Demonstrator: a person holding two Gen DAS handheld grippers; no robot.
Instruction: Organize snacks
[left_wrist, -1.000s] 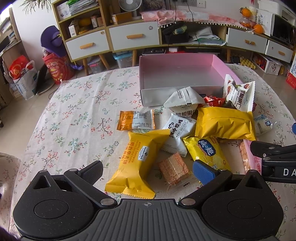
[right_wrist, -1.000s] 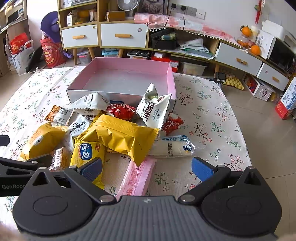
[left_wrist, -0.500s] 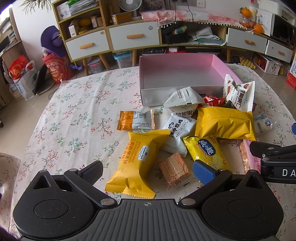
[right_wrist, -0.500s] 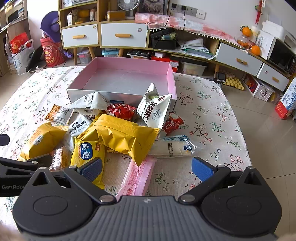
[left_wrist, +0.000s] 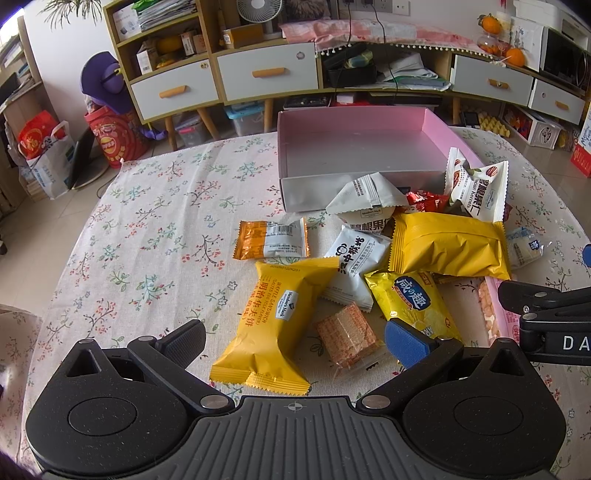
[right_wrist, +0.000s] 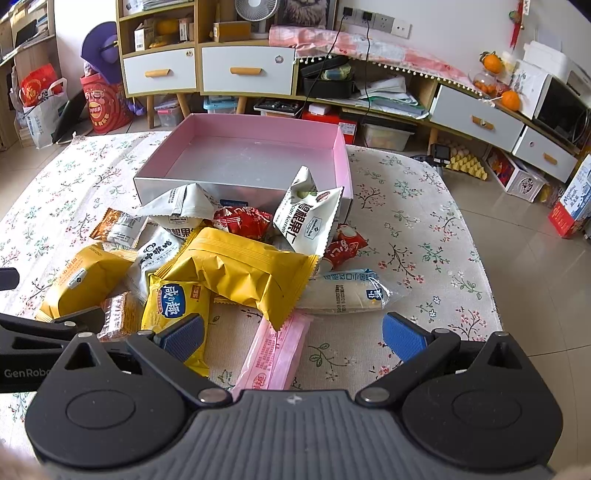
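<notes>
Hovering low over the near edge of the table (left_wrist: 140, 229), both grippers face the snack pile with fingers spread wide and nothing between them; the left gripper (left_wrist: 295, 341) sits over a yellow wafer pack (left_wrist: 280, 314), the right gripper (right_wrist: 291, 338) over a pink bar (right_wrist: 277, 354); a floral cloth covers the table, and drawers (right_wrist: 247, 70) and cluttered shelves line the wall behind; the pink box (right_wrist: 341, 158) lies open at the far side, snacks heaped against its near wall; the wafer pack's long axis runs near to far, tilted right; the pink bar lies likewise.
</notes>
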